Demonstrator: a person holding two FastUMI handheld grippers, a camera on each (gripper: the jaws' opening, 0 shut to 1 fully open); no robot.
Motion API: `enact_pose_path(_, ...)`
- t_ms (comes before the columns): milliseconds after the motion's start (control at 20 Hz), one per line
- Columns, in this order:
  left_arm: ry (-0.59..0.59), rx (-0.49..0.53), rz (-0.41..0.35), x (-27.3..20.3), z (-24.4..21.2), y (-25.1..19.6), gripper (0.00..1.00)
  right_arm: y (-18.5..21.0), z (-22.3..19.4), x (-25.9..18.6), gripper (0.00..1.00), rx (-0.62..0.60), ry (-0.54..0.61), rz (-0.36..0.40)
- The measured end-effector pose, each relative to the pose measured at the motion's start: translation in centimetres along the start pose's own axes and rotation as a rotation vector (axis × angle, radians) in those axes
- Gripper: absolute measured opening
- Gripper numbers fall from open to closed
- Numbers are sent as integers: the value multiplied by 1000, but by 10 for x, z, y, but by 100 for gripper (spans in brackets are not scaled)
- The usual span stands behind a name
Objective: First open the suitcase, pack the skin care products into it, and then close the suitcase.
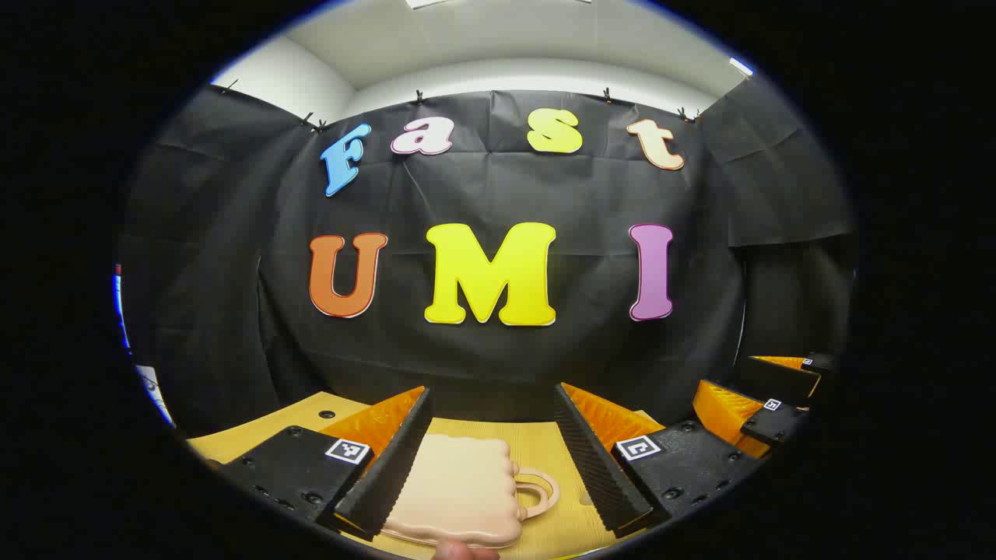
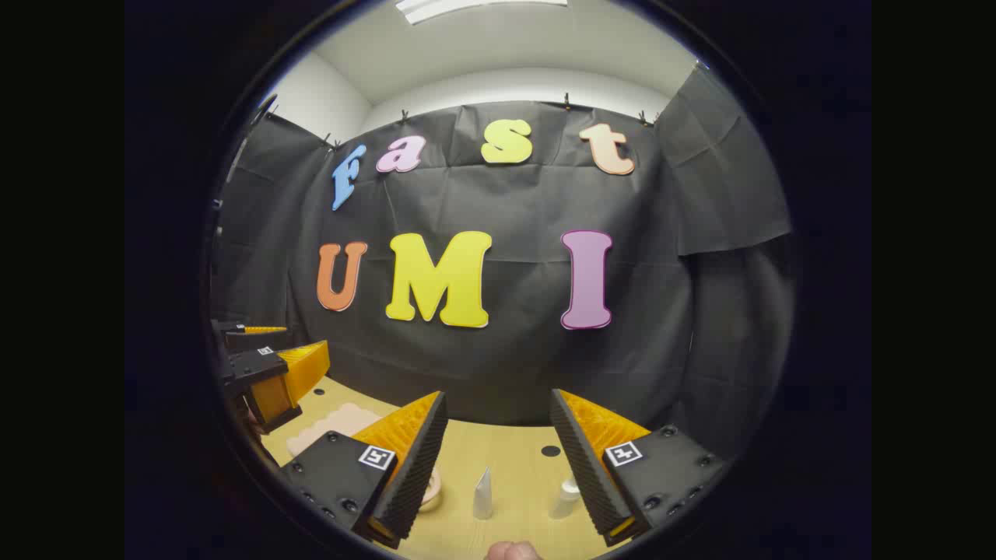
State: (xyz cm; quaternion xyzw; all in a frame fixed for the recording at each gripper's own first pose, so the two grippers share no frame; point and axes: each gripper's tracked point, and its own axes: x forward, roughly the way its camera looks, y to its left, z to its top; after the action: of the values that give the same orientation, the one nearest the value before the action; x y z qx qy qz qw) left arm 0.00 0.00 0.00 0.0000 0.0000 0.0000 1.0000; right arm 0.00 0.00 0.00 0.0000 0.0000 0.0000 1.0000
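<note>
Basically the suitcase (image 1: 459, 490) lay flat and closed on the wooden table (image 1: 545, 447), a small peach-coloured case with a scalloped edge and a looped handle (image 1: 541, 490) pointing toward the right side of the left gripper view. It sat between and just below the left gripper (image 1: 492, 459), whose fingers were spread wide apart, holding nothing. In the right gripper view the same case showed as a pale scalloped patch at the lower left, under the other tool. The skin care products stood on the table ahead of the right gripper (image 2: 498, 459), also spread and empty: a thin white tube (image 2: 483, 494) upright and a small white bottle (image 2: 566, 498) beside the right finger, apart from each other. Opening looked not yet begun. For that step, judging from this, one tool should pin the base while the other catches the lid edge opposite the hinge; which side hinges could not be told. A light case like this could slide or lift whole if it was not pinned.
</note>
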Motion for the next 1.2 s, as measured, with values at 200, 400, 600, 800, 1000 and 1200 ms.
enact_pose_path(200,12,-9,-5,2,-4,-2,99,-6,-3,-2,77,2,6,-20)
enact_pose_path(400,11,0,-14,4,-5,-5,99,-13,-1,-5,79,1,-2,-38)
enact_pose_path(600,-28,10,-37,7,4,-13,99,-18,-1,-5,79,8,-4,-45)
enact_pose_path(800,-30,16,-50,8,3,-18,94,-21,-2,-3,79,14,2,-51)
enact_pose_path(1000,-22,17,-47,8,-2,-18,99,-28,-9,-4,79,22,20,-58)
enact_pose_path(1200,12,0,-43,4,-23,-16,99,-40,-16,-4,79,8,35,-73)
